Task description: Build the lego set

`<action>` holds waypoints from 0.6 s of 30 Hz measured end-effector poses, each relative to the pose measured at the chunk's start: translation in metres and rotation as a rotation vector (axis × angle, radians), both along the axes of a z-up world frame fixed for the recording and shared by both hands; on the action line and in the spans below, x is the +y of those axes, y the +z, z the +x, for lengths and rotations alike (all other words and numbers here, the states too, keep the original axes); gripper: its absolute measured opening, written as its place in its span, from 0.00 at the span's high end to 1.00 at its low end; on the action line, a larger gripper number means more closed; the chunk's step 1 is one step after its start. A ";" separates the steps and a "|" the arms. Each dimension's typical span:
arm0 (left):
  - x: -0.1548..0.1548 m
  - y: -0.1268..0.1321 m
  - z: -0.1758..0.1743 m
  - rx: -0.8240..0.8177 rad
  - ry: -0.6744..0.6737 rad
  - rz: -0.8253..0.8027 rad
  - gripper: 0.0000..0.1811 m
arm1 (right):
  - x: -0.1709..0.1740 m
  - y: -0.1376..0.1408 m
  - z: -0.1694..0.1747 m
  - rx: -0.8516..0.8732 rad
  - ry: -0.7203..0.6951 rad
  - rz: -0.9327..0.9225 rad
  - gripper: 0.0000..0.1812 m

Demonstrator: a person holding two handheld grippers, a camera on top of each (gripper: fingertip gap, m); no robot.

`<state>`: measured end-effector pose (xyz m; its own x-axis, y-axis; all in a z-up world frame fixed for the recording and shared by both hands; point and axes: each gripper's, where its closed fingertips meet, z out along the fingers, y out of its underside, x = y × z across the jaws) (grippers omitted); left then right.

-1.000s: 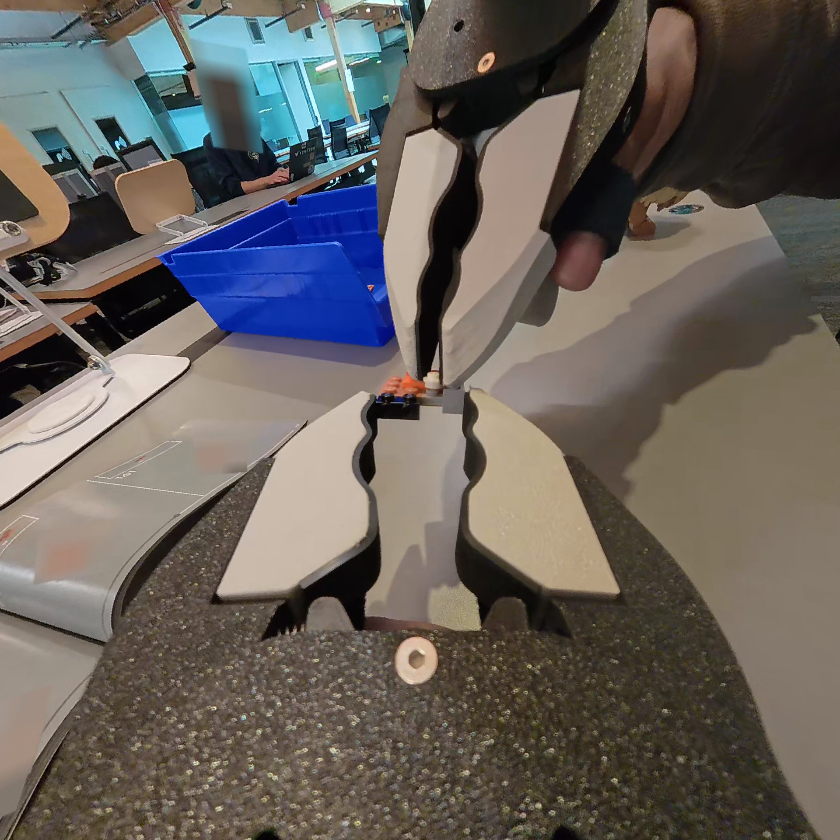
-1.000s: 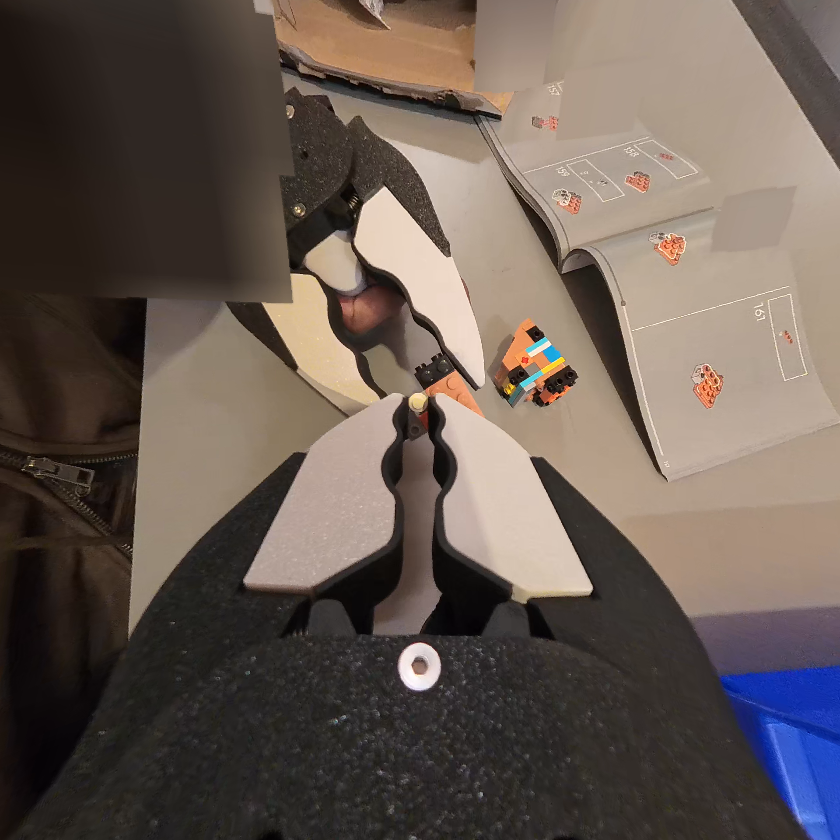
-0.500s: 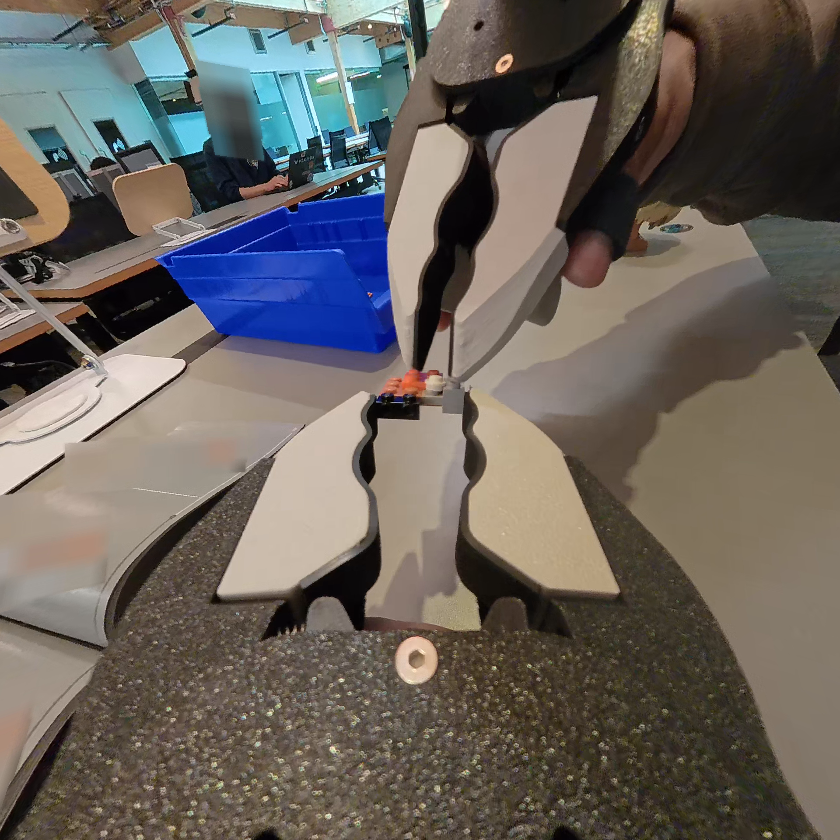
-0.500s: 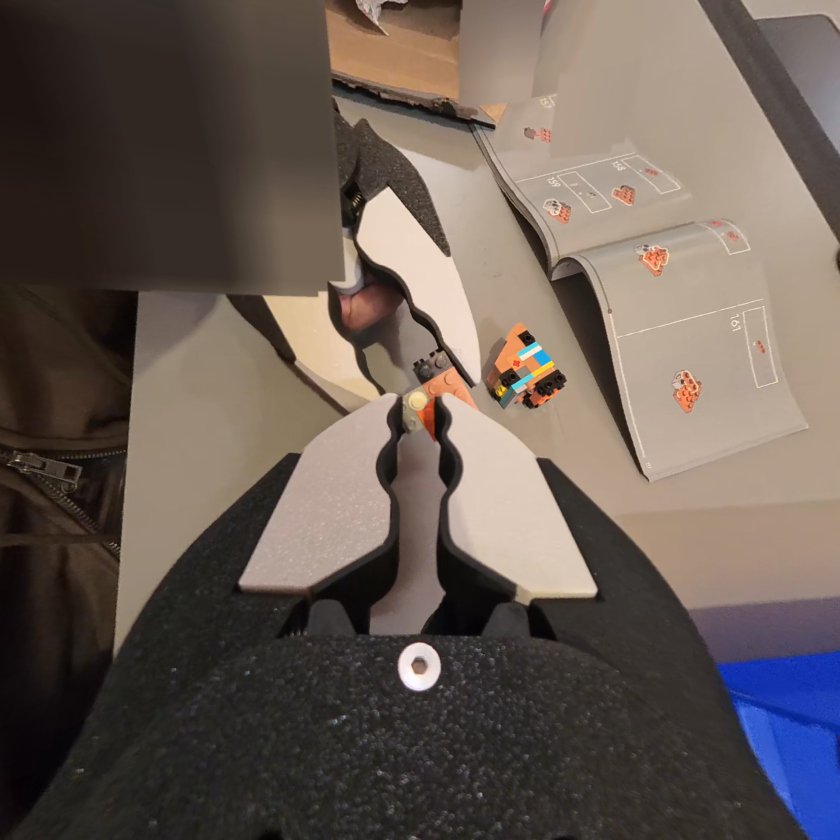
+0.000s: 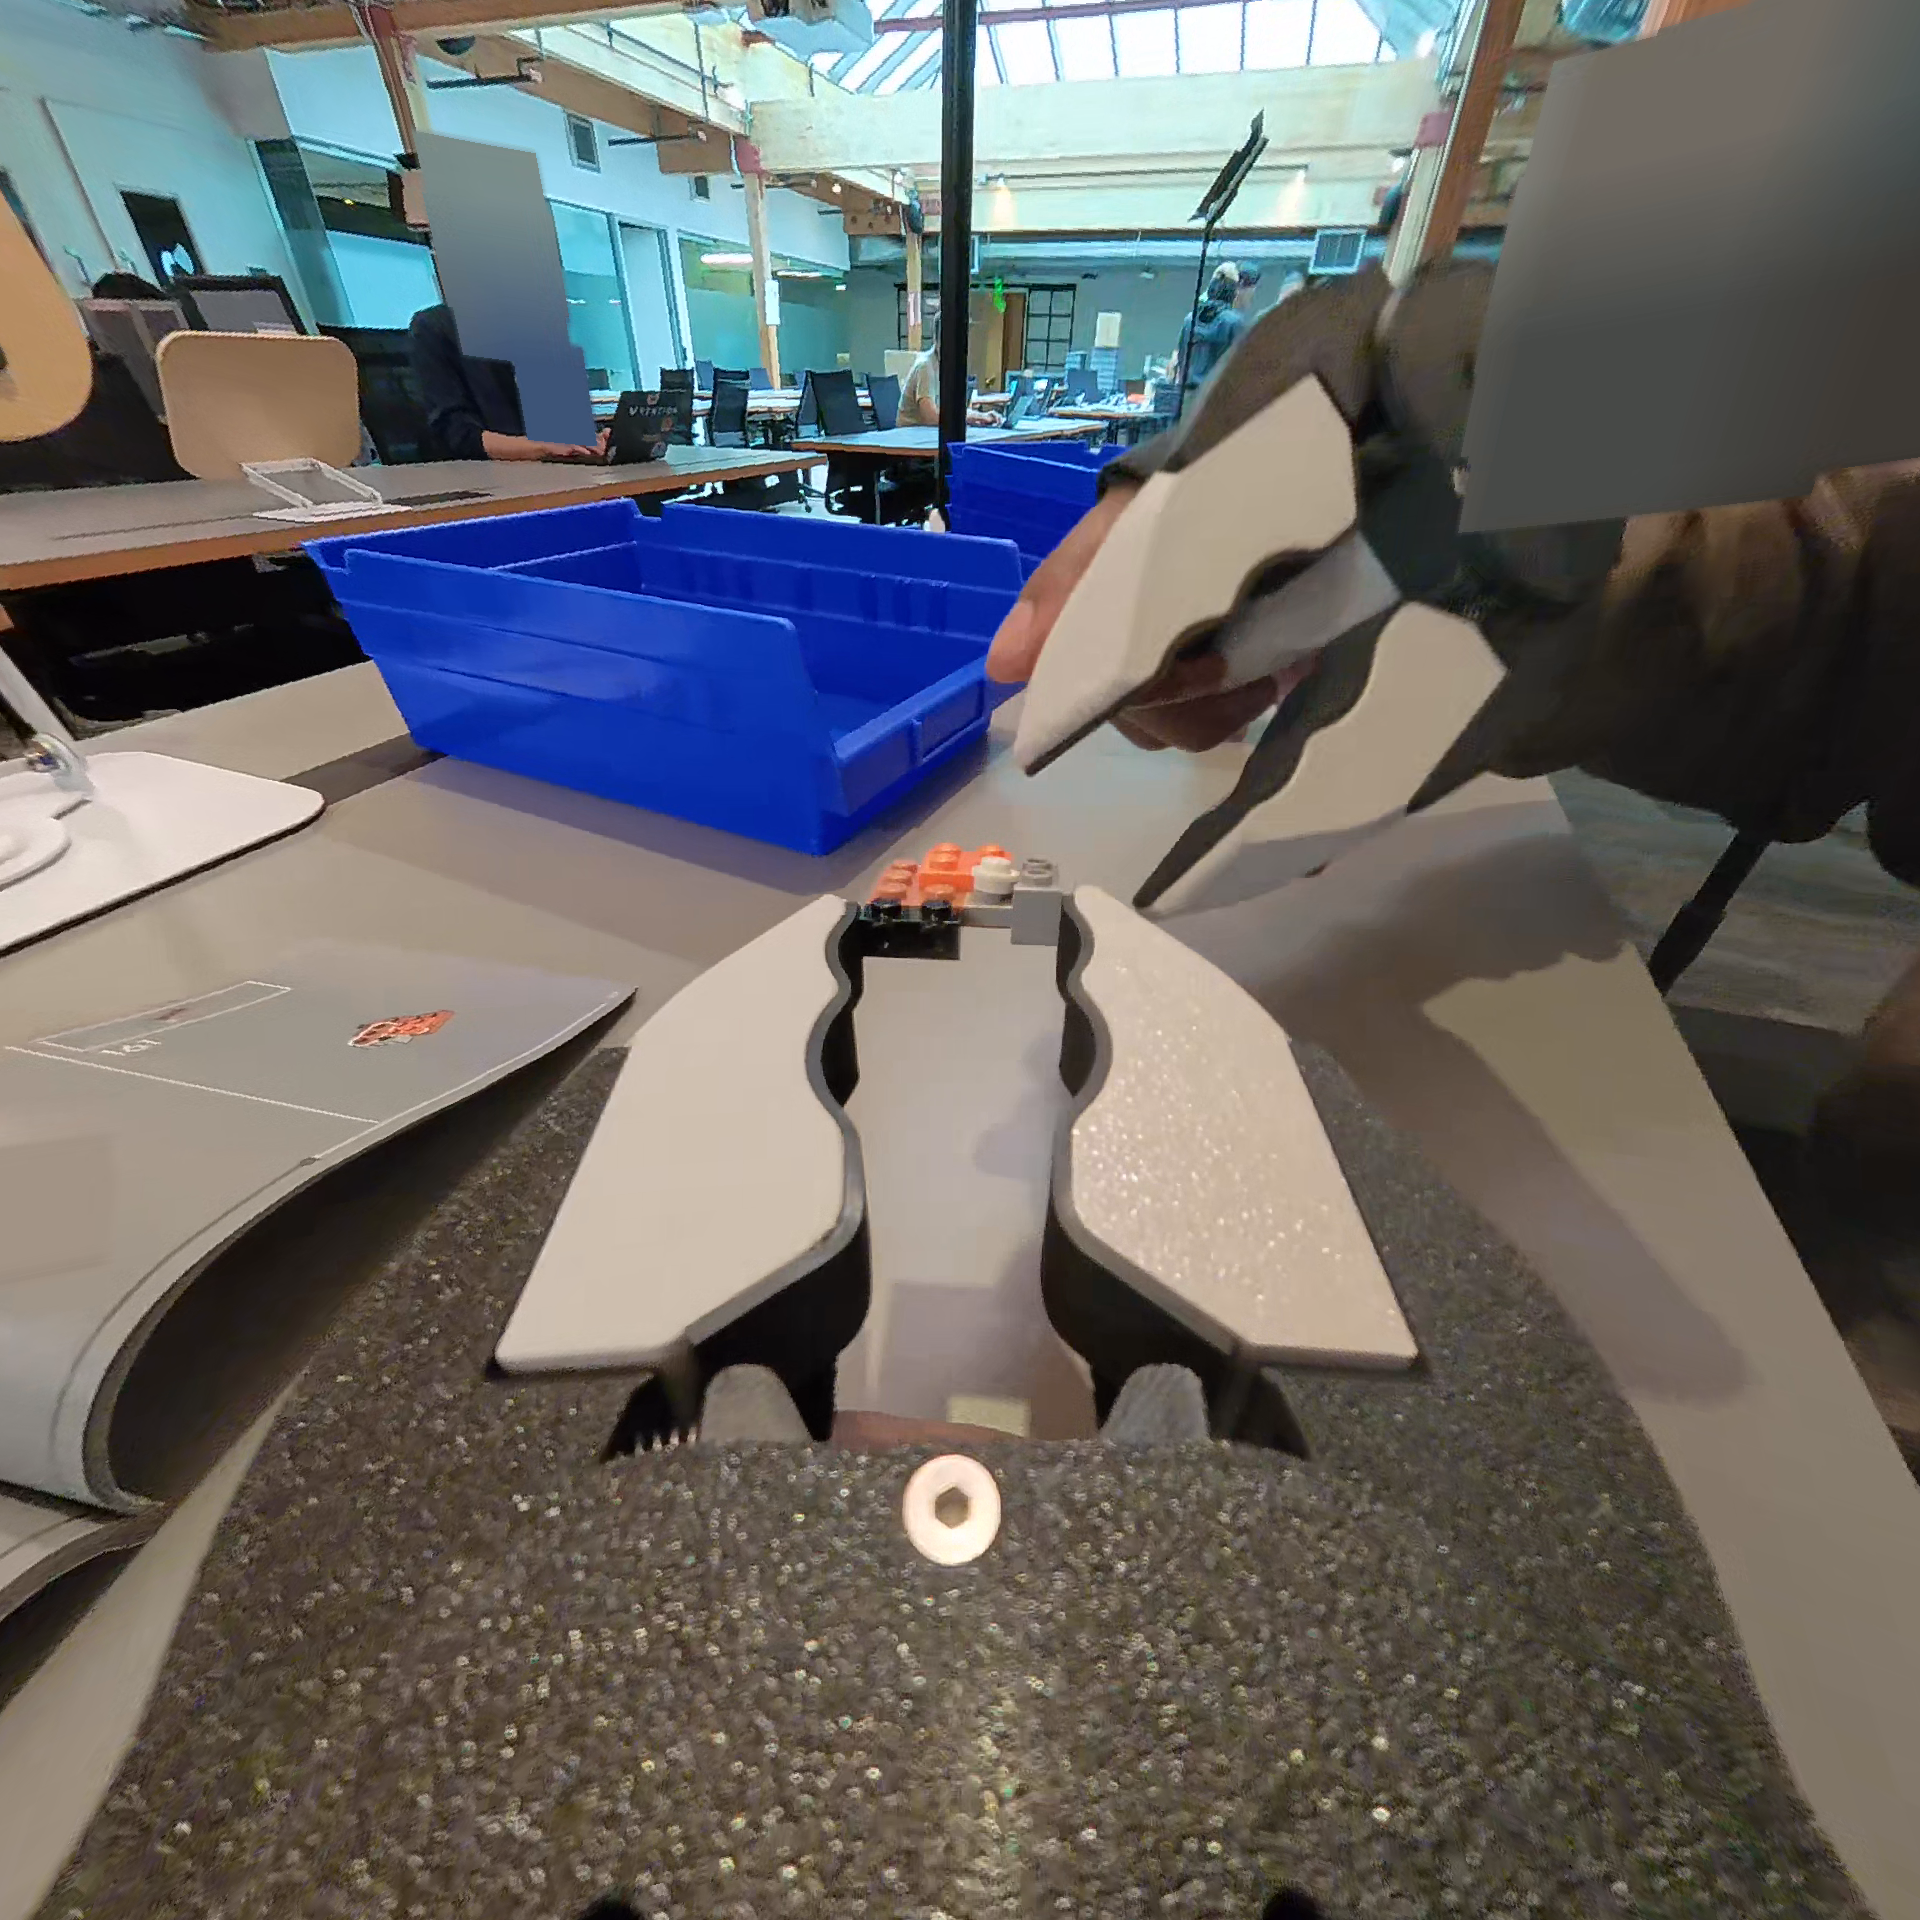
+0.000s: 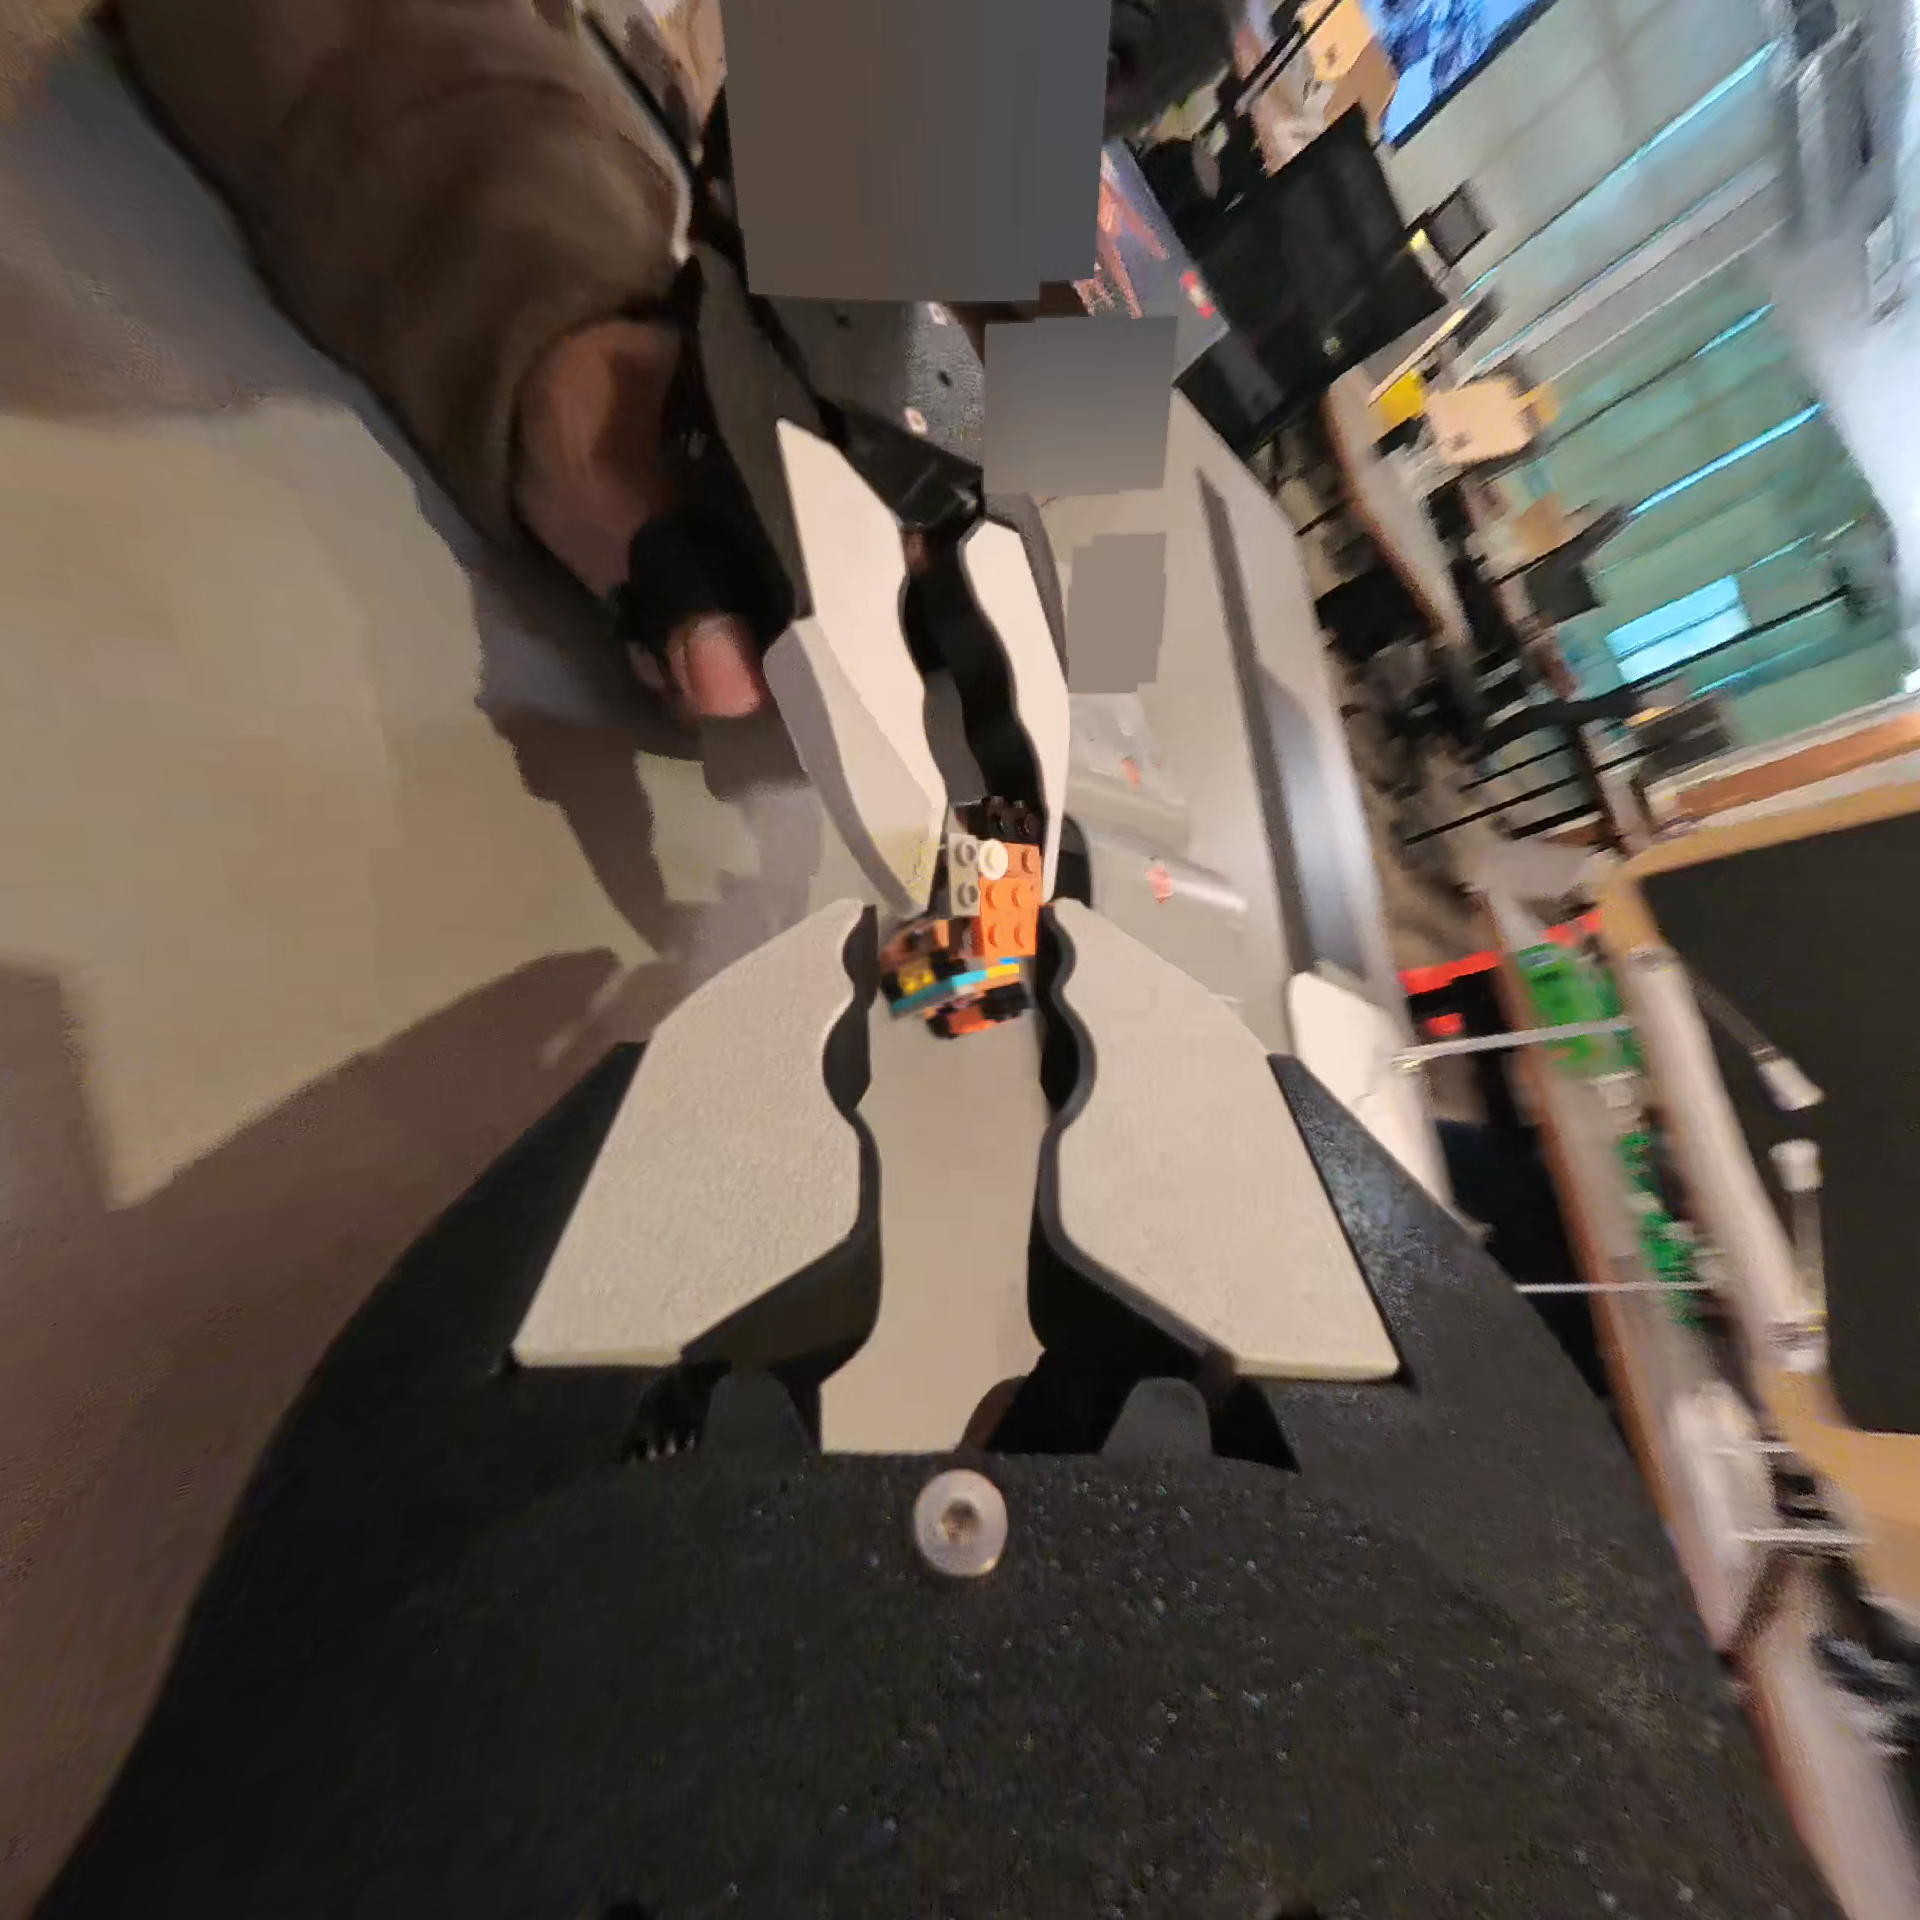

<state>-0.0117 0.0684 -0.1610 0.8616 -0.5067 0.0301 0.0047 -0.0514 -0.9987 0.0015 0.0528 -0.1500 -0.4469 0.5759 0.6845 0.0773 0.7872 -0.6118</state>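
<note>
My left gripper point(image 5: 956, 914) is shut on a small lego assembly point(image 5: 961, 888) of black, orange and grey plates, held low over the grey table point(image 5: 1351, 1039). A white round stud point(image 5: 995, 871) sits on top of it. My right gripper point(image 5: 1086, 831) hangs open and empty, up and to the right of the assembly, rolled on its side. In the blurred right wrist view, my right gripper point(image 6: 956, 920) points at the assembly point(image 6: 992, 873) in the left gripper point(image 6: 987, 878). A second model point(image 6: 951, 987) in orange, blue, yellow and black shows between my right fingertips, farther off.
A blue bin point(image 5: 665, 665) stands just behind the assembly, with another blue bin point(image 5: 1018, 478) farther back. An open instruction booklet point(image 5: 260, 1060) lies to the left, beside a white flat base point(image 5: 135, 821). The table edge runs along the right. My two grippers' fingertips are within a few centimetres of each other.
My right gripper has let go of the white stud on the assembly, opened, and drawn up and away to the right, rolling over. My left gripper kept its hold.
</note>
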 end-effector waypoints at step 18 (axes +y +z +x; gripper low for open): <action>-0.007 0.006 0.008 -0.051 -0.075 0.012 0.80 | -0.012 -0.007 -0.010 0.140 0.128 0.318 0.82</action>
<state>-0.0039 0.0619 -0.1554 0.8189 -0.5700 0.0670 0.0526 -0.0417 -0.9977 -0.0085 0.0404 -0.1574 -0.3910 0.2702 0.8798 -0.1012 0.9375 -0.3329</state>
